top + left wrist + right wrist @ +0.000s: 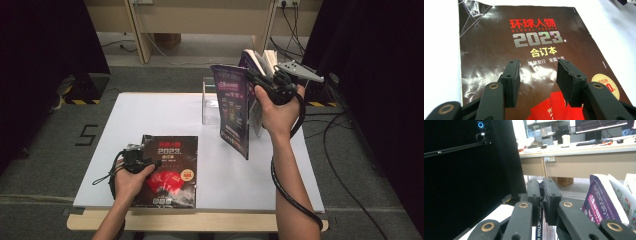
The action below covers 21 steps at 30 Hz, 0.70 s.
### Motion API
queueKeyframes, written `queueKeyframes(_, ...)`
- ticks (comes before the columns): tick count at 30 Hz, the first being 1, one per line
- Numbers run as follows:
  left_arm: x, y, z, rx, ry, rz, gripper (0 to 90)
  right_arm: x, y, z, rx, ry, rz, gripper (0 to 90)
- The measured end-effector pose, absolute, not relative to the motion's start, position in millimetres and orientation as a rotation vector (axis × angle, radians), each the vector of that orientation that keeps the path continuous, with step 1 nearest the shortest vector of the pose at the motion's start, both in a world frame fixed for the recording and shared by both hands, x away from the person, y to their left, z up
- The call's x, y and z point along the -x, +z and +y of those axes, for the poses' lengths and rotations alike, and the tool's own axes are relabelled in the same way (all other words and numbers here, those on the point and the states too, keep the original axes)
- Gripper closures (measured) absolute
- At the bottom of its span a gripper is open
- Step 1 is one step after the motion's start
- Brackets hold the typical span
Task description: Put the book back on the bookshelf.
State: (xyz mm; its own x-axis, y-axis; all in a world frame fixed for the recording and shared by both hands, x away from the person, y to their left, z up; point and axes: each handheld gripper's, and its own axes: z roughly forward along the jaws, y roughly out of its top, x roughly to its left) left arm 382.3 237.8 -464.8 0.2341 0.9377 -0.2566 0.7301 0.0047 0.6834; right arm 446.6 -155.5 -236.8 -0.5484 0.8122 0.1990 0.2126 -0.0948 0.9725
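High view: right gripper (267,82) clenched on purple glossy magazine (234,107), lifted upright beside clear acrylic stand (210,102); stowing looked half done.

Left gripper view: left gripper (537,72) released over dark 2023 magazine (524,50), flat on white table (439,50), untouched.

Right gripper view: jaws pinched on spine.

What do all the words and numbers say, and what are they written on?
Dark magazine lying flat on the table:
"环球人物"
"GLOBAL PEOPLE"
"2023"
"合订本"
The small white line under that and the round yellow badge are too blurred to read.
Floor mat left of the table: "5"
Spine of the purple magazine, between the right tongs: "CTION", cut off.
Its cover text is too small to read.
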Motion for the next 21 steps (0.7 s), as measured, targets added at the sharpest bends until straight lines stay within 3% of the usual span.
queueKeyframes(21,-382.5,-465.5,237.9,-1.764,0.362,1.545,52.8,-448.6,-232.0,-164.2,-1.132,1.683,1.661,85.4)
